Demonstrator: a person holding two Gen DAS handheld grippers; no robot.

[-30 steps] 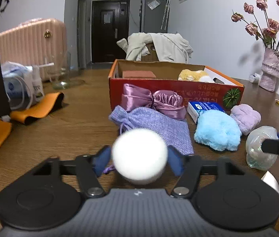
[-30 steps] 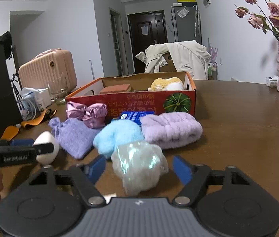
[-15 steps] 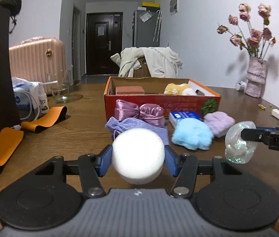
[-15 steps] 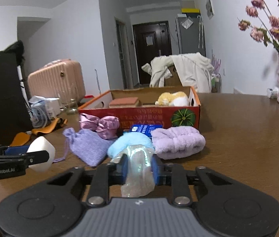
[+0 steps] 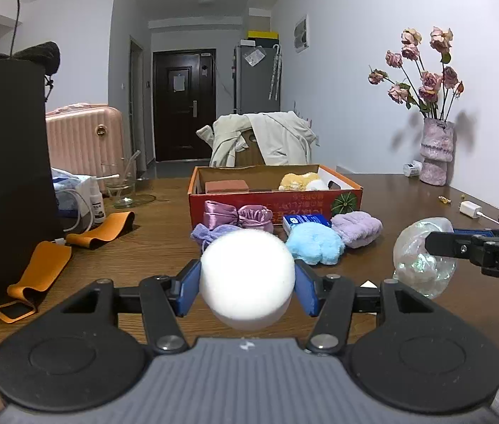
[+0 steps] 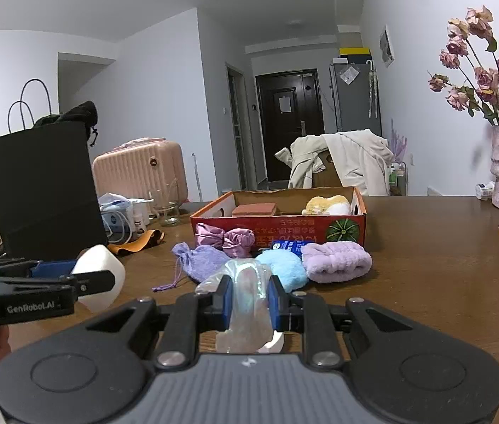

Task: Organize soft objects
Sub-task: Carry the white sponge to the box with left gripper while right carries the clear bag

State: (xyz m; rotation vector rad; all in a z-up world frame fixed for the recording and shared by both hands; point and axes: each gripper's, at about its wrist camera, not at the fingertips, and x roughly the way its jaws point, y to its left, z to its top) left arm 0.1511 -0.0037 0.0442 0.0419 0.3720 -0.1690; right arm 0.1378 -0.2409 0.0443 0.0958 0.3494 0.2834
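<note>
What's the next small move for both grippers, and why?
Probably carry both forward over the box and release there. The left gripper is shut on the white ball, the right gripper on the clear bag, both lifted off the table; the open box already holds soft items.

1. I see a plain white foam ball (image 5: 245,279).
2. The crumpled clear bag (image 6: 247,304) shimmers iridescent.
3. My box (image 6: 277,228) is red-orange, printed with a green pumpkin.
4. Pouches: satin pink (image 5: 238,213), woven lilac (image 6: 201,261).
5. Fluffy pieces: sky blue (image 5: 314,245), pale purple (image 6: 336,261).
</note>
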